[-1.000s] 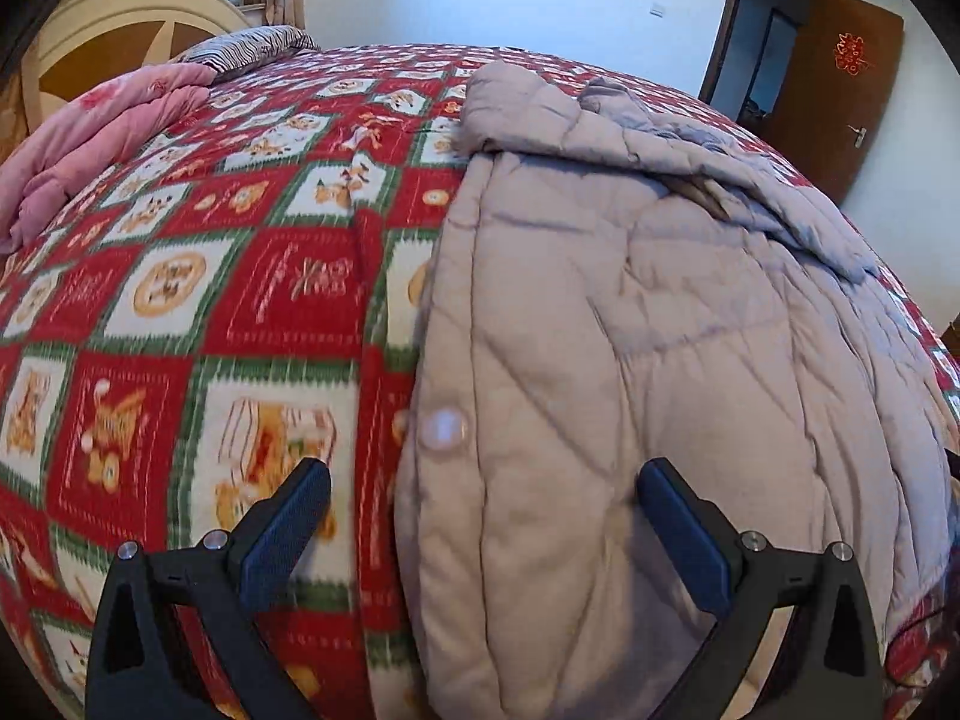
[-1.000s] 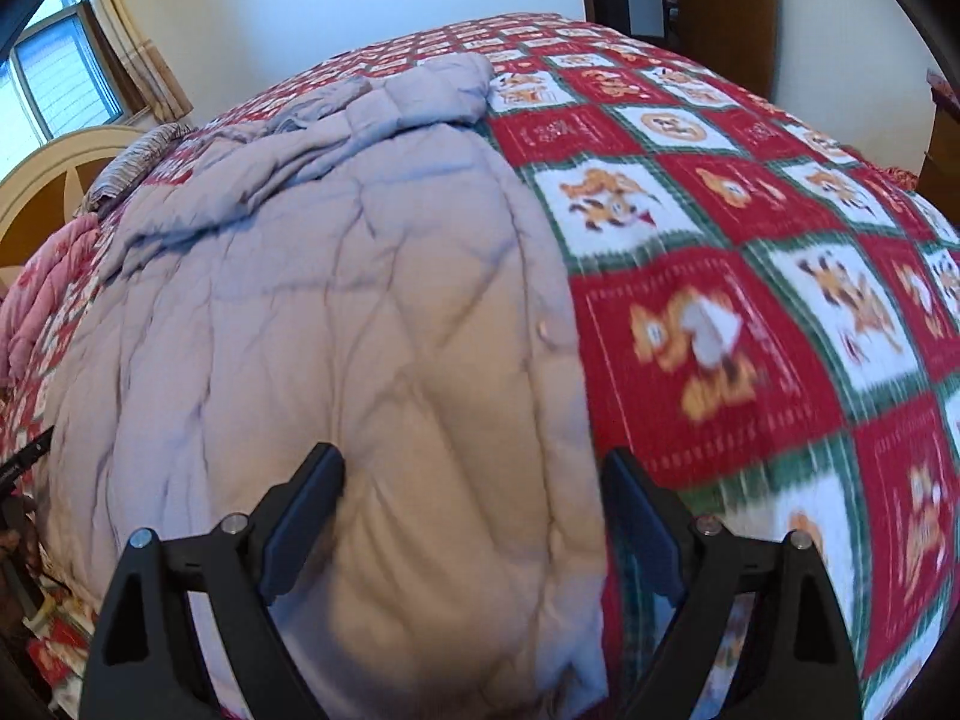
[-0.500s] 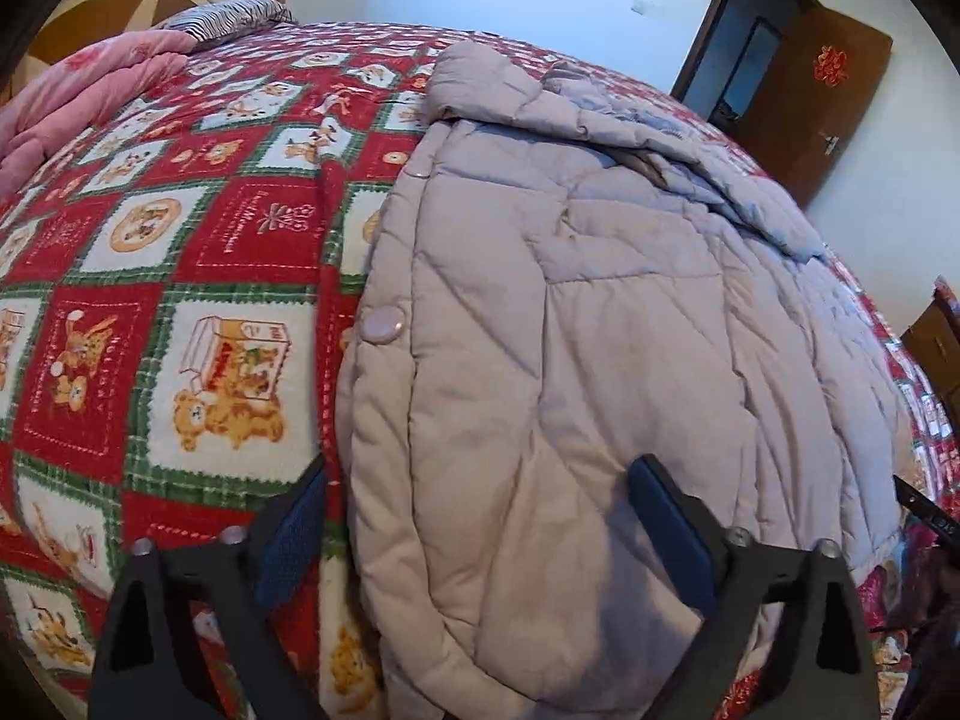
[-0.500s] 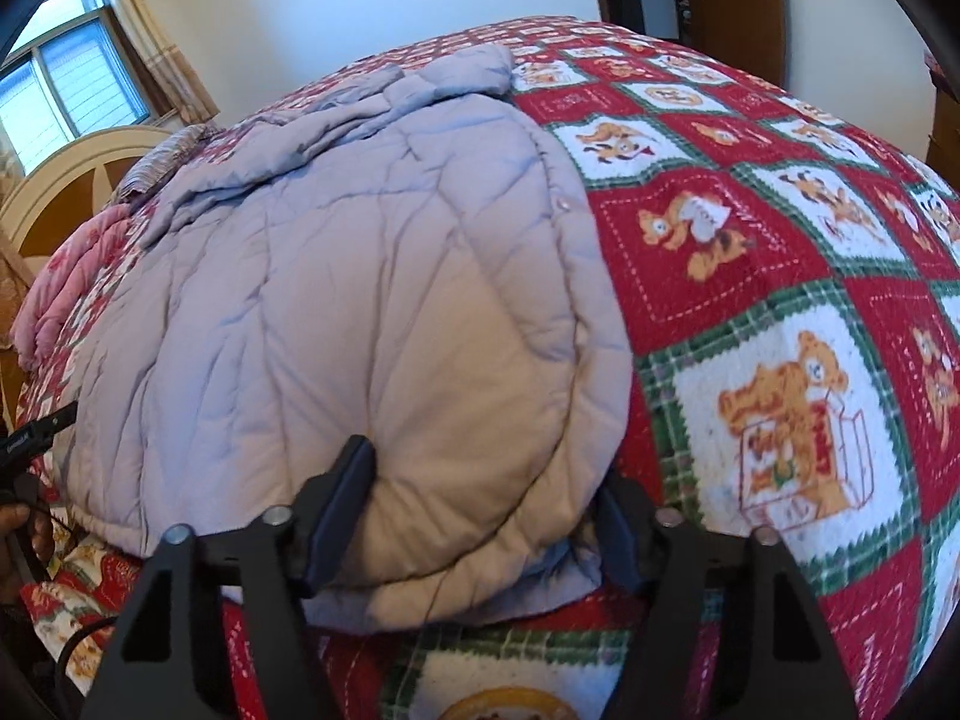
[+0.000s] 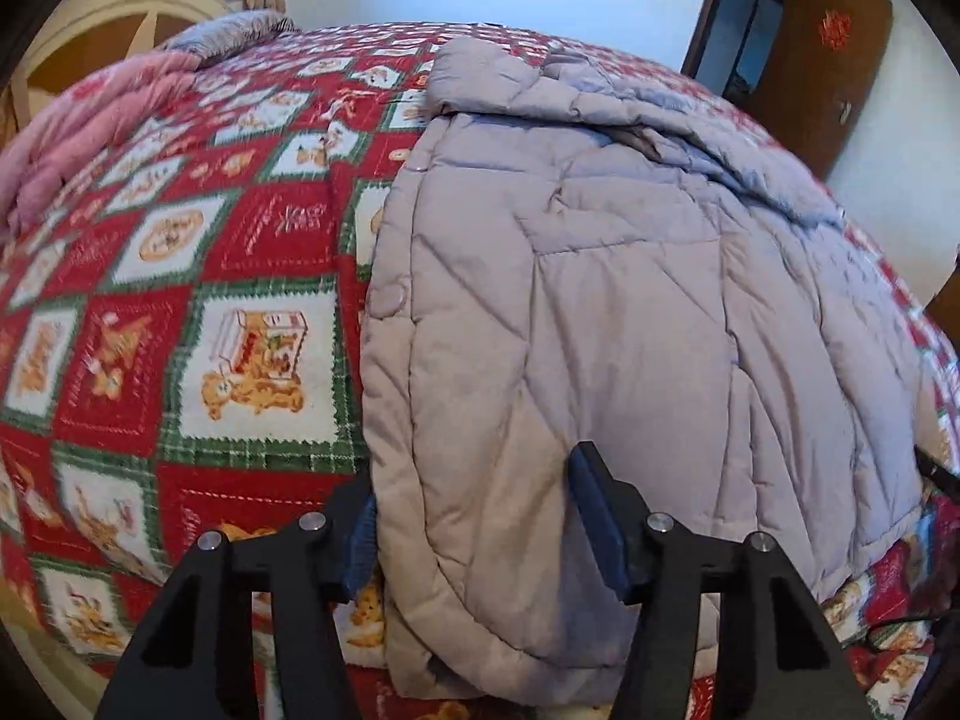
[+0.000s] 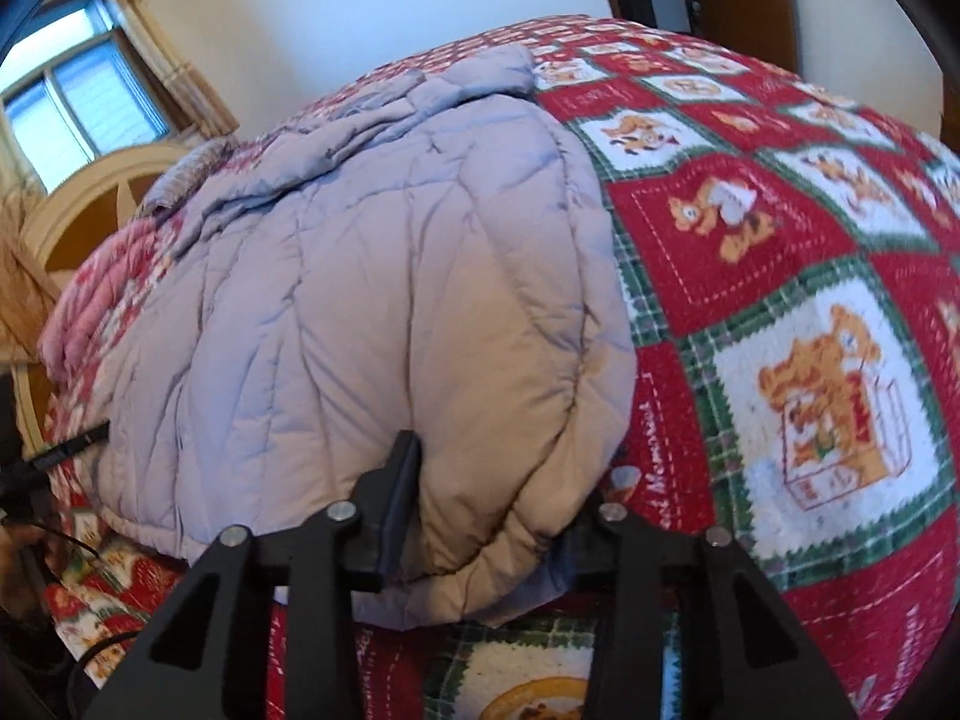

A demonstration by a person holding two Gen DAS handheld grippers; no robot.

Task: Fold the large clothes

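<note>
A pale lilac quilted coat lies flat on a bed with a red, green and white teddy-bear quilt. Its near hem hangs toward me. In the left wrist view my left gripper straddles the coat's near left corner. Its jaws are closing and the padded hem bulges between the pads. In the right wrist view the coat fills the middle. My right gripper is closing on the near right corner, with puffy fabric squeezed between its fingers. The right finger is partly hidden behind the hem.
A folded pink blanket and a striped pillow lie by the cream headboard at the far left. A brown door stands open at the back right. A window shows behind the headboard.
Both grippers have moved in to the coat's near hem corners. Their jaws have narrowed from wide open onto the padded fabric, which now bunches between the fingers.
</note>
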